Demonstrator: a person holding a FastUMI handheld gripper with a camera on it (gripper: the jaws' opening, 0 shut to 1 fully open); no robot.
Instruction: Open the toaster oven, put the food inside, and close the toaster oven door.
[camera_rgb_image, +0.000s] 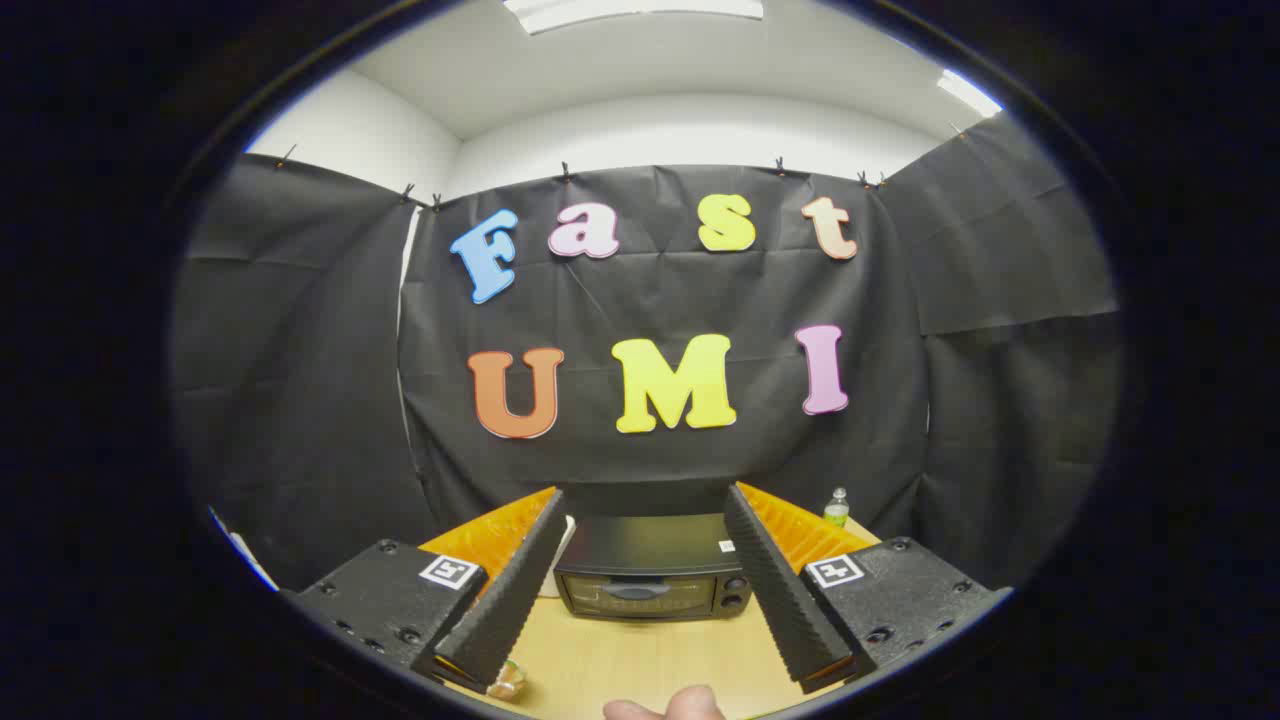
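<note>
A black toaster oven (648, 570) stands on the wooden table (640, 655), beyond my fingers and framed between them. Its glass door with a dark handle looks closed, and two knobs sit at its right side. My gripper (645, 500) is open and held above the table, with nothing between its fingers (515, 590). A small pale, greenish food item (507, 682) lies on the table just under the left finger, partly hidden by it.
A small bottle with a green label (837, 508) stands at the back right of the table, beside the right finger. A person's fingertip (668, 706) shows at the near table edge. Black cloth walls close in the booth behind the oven.
</note>
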